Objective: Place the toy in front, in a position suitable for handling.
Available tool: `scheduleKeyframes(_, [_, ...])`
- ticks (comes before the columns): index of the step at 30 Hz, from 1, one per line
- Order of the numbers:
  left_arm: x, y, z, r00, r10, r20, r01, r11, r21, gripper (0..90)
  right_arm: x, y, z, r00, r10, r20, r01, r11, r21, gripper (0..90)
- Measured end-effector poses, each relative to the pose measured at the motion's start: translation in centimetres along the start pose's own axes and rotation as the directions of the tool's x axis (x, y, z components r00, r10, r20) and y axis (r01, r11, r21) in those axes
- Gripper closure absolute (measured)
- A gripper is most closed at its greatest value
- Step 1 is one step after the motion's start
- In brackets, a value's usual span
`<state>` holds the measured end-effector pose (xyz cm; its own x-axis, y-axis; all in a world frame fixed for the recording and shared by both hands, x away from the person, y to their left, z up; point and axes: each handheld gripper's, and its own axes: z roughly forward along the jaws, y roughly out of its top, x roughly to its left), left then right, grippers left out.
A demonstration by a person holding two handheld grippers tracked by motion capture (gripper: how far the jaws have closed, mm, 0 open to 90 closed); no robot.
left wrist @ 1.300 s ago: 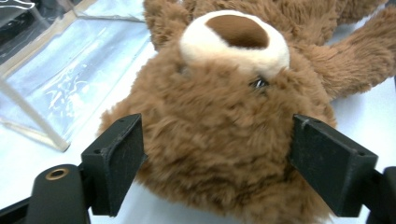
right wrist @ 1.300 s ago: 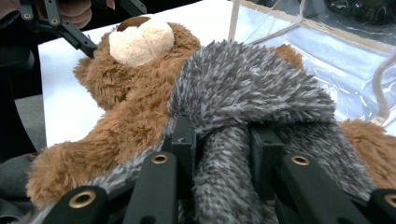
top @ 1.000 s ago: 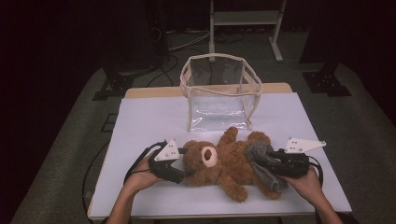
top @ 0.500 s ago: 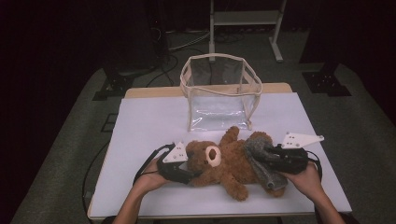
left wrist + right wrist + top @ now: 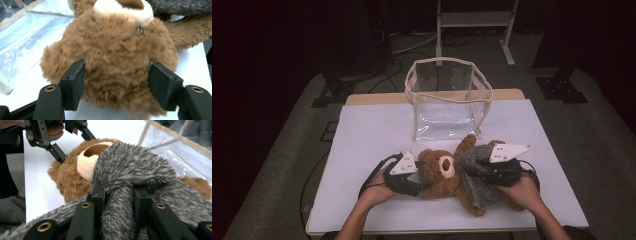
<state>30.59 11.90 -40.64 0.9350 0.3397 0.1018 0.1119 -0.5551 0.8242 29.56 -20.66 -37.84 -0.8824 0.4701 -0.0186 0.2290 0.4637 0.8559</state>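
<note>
**Teddy bear gripped at head and jacket**

On the white table point(image 5: 377, 125), in front of the clear bag point(image 5: 447, 100): brown teddy bear point(image 5: 442, 175), lying on its back. Across its body, a grey jacket point(image 5: 477, 180). Left gripper point(image 5: 116, 82) clamped on the bear's head, jaws just closed in. Right gripper point(image 5: 117, 195) pinched tight on a fold of the jacket.

table: wooden top point(image 5: 362, 98), covered by white sheet point(image 5: 372, 135)
far middle: clear bag point(image 5: 447, 100), stood upright
near middle: teddy bear point(image 5: 447, 175), laid beside bag
</note>
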Motion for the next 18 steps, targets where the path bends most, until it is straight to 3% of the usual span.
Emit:
scheduleKeyframes(3, [0.2, -0.2, -0.3, 0.9996, -0.028, 0.003, 0.028, 0.9995, -0.013, 35.0, 0.0, -0.5, -0.7, 0.9999, 0.013, 0.009, -0.013, 1.0, -0.012, 67.8])
scheduleKeyframes(7, [-0.2, -0.2, 0.8, 1.0, -0.004, 0.001, 0.004, 0.9999, 0.012, 38.9, 0.2, -0.2, -0.4, 0.9999, 0.015, 0.003, -0.015, 1.0, -0.008, 67.8])
scheduleKeyframes(12, [-0.1, -0.1, 1.0, 0.9999, -0.016, 0.006, 0.016, 0.9999, -0.001, 40.3, 0.6, 0.7, 0.1, 0.9997, 0.006, -0.022, -0.007, 1.0, -0.022, 67.8])
scheduleKeyframes(15, [-0.4, 0.1, 1.2, 1.0, -0.006, 0.006, 0.006, 0.9999, 0.01, 40.0, 1.7, 1.8, 1.2, 0.9975, -0.025, -0.066, 0.023, 0.999, -0.031, 67.7])
scheduleKeyframes(18, [-0.3, 0.0, 1.1, 0.9999, -0.008, 0.009, 0.008, 0.9999, 0.014, 39.4, 2.1, 1.8, 1.7, 0.9973, -0.042, -0.06, 0.041, 0.999, -0.019, 67.7])
